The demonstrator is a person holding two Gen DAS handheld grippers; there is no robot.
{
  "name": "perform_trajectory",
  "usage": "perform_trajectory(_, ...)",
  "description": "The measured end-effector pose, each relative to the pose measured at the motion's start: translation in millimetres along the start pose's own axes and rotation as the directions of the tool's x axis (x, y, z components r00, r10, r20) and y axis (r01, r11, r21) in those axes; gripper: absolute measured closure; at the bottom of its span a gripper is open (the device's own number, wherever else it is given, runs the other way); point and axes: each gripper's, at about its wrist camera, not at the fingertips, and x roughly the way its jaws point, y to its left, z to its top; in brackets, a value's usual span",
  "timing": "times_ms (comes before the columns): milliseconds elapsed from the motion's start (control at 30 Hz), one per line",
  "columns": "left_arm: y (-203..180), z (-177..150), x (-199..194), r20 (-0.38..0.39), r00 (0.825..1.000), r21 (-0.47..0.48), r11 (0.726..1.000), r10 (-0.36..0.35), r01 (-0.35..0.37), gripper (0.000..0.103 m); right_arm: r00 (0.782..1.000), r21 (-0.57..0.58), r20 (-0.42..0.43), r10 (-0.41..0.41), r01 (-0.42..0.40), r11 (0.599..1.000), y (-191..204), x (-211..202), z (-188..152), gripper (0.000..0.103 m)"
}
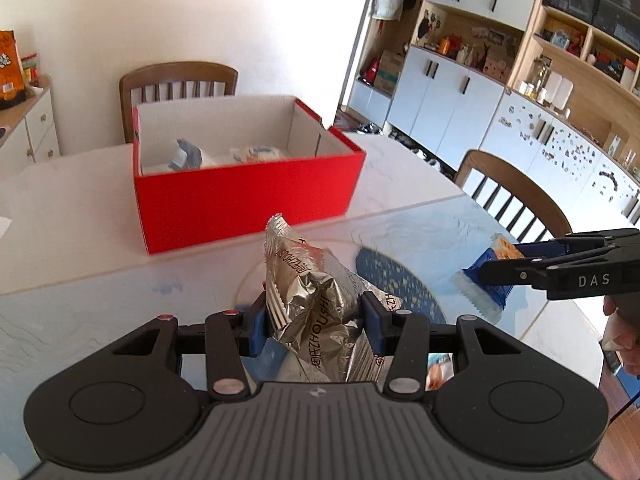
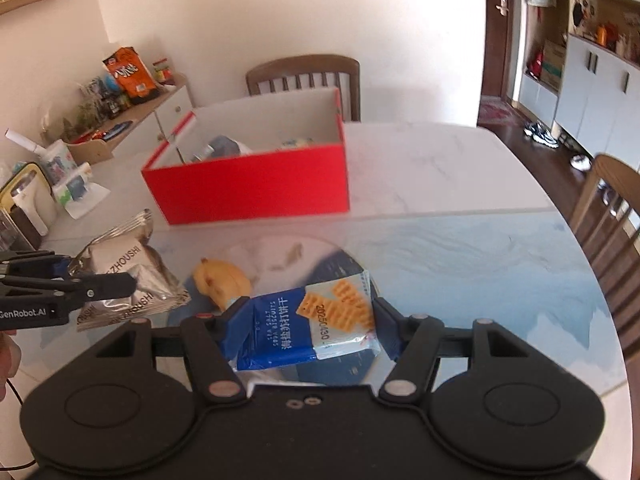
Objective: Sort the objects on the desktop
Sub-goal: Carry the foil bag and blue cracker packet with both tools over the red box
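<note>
The left gripper (image 1: pixel 316 320) clamps a crumpled silver foil packet (image 1: pixel 316 300) above the marble table (image 1: pixel 80 208); the right gripper (image 2: pixel 304 328) pinches a blue biscuit packet (image 2: pixel 304 328) between its pads; the open red box (image 1: pixel 248 196) stands beyond both, some items already inside.

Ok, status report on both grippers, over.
Left gripper shut on silver foil packet. Right gripper shut on blue biscuit packet. Red box ahead, path unobstructed.

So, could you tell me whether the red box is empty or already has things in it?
Not empty. The red box is open-topped, and a few packets lie on its floor in both views; what they are is unclear.
</note>
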Motion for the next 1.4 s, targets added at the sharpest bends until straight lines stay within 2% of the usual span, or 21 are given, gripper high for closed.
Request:
perform_trajectory(367,2.9,47.2,-4.5,0.072,0.997,0.025,0.999,0.018,-0.02,0.058,0.997,-0.035,0.063,0.048,-0.045,0.998,20.3,11.6,61.9,0.039)
perform_trajectory(700,32.3,106.9,12.4,0.114,0.991,0.04,0.997,0.067,-0.072,0.058,0.994,-0.093,0.093,0.055,-0.046,0.995,32.0,43.1,121.9,0.039)
perform_trajectory(1033,63.4,161.3,49.7,0.113,0.988,0.016,0.994,0.105,-0.108,0.058,0.995,-0.124,0.087,0.05,-0.039,0.992,44.1,86.6,155.4,0.039)
perform_trajectory(1267,72.6,188.1,80.9,0.086,0.991,0.063,0.992,0.107,-0.113,0.058,0.998,-0.157,0.065,0.023,-0.012,0.987,53.3,115.2,170.9,0.039)
perform_trajectory(1400,74.9,199.1,106.6,0.041,0.993,0.097,0.989,0.111,-0.115,0.058,0.998,-0.147,0.06,0.013,-0.004,0.989,55.4,131.9,176.9,0.04)
